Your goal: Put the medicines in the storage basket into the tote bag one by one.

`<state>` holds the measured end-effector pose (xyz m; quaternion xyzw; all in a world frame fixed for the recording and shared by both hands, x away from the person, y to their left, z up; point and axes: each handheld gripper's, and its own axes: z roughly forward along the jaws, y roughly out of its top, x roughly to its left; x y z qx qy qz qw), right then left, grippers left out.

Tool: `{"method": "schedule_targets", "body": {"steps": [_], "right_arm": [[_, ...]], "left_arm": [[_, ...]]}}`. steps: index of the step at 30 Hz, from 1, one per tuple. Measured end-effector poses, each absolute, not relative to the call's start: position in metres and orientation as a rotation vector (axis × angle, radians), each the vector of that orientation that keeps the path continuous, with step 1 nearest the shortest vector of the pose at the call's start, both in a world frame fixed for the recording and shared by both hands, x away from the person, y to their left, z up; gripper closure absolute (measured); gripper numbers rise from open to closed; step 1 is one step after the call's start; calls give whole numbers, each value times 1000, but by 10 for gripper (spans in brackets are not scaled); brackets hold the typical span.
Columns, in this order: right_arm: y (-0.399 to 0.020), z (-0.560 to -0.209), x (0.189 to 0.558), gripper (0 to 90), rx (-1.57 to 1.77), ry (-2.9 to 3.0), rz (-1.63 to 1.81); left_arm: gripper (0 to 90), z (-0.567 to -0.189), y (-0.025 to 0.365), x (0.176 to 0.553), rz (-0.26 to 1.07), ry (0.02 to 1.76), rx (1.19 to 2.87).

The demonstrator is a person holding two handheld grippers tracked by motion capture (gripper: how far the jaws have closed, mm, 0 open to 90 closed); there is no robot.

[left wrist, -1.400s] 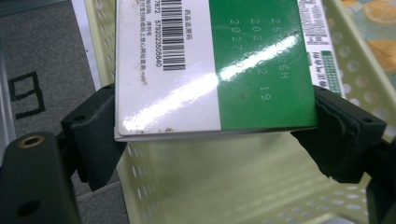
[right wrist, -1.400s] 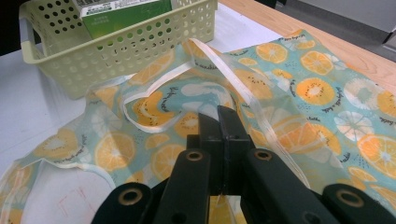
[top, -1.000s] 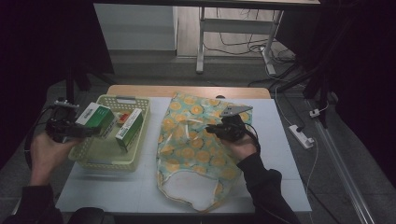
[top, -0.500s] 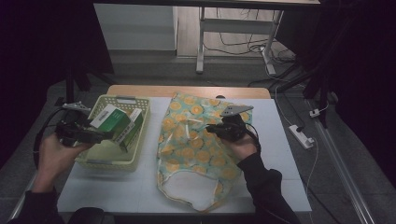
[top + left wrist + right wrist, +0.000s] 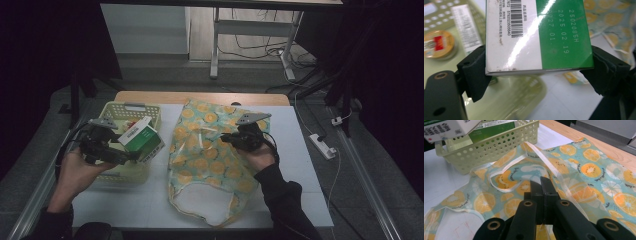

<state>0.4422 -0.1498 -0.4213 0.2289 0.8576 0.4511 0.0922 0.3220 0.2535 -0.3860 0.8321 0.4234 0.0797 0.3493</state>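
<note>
Black fingers of the left gripper (image 5: 537, 72) clamp a glossy green-and-white carton (image 5: 536, 35) above the perforated plastic basket (image 5: 120, 112), while the right gripper (image 5: 541, 185), fingers pinched together, presses the soft citrus-print bag (image 5: 210, 160) on the white table (image 5: 295, 150).

the green and white box (image 5: 536, 35) is showing glossy printed card, glare streaking across its face. the black pads (image 5: 474, 72) gripping it are looking matt and slightly rough, like rubber. the pale basket (image 5: 491, 147) is looking like smooth perforated plastic. the orange-print bag (image 5: 584, 170) is reading as thin matt cloth with white tape trim. the worktop (image 5: 295, 150) is showing a smooth white sheet over a wood edge.
</note>
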Motion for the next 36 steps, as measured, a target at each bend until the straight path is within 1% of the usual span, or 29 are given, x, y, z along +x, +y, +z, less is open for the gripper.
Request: {"method": "schedule_targets", "body": {"steps": [9, 12, 29, 36], "right_arm": [[-150, -421, 442, 896, 682, 2547, 1342], [-150, -421, 442, 896, 682, 2545, 1342], [-150, -420, 442, 896, 682, 2541, 1350], [-151, -419, 441, 895, 677, 2531, 1361]], "left_arm": [[155, -391, 226, 318, 114, 989, 2182], [155, -396, 211, 316, 81, 940, 2218], [155, -419, 148, 313, -13, 788, 2290], [155, -432, 126, 320, -17, 781, 2311]]}}
